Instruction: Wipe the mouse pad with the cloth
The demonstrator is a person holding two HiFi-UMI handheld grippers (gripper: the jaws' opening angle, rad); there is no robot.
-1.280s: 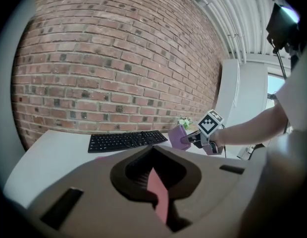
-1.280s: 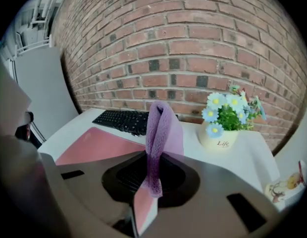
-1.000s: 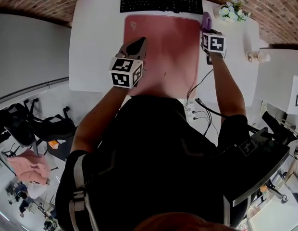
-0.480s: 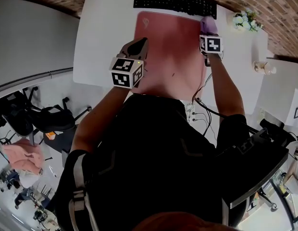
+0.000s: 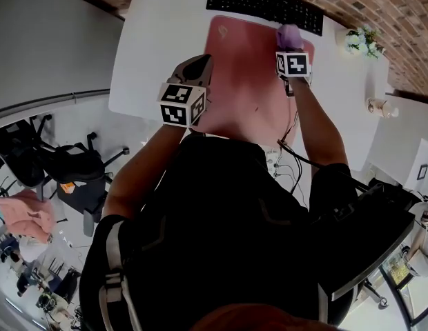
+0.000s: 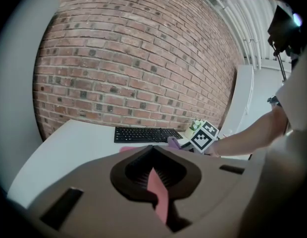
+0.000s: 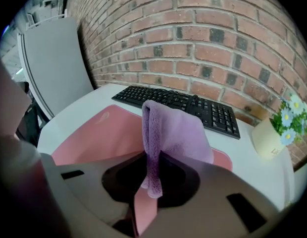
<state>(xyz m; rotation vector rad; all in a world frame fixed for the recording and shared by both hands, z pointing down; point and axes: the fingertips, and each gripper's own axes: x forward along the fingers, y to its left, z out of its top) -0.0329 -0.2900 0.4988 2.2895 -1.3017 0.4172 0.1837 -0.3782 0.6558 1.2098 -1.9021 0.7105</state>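
The cloth [image 7: 176, 133], clamped in R gripper [image 7: 152, 175], is now brought onto mouse pad [image 5: 241, 74] far-right corner by keyboard [image 5: 262, 4]; wiping is judged starting. L gripper [image 6: 153, 185] is kept closed, empty.

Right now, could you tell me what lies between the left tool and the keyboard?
Only the pink mouse pad, bare there in the head view; the purple cloth is off to the right, clamped in the right tool.
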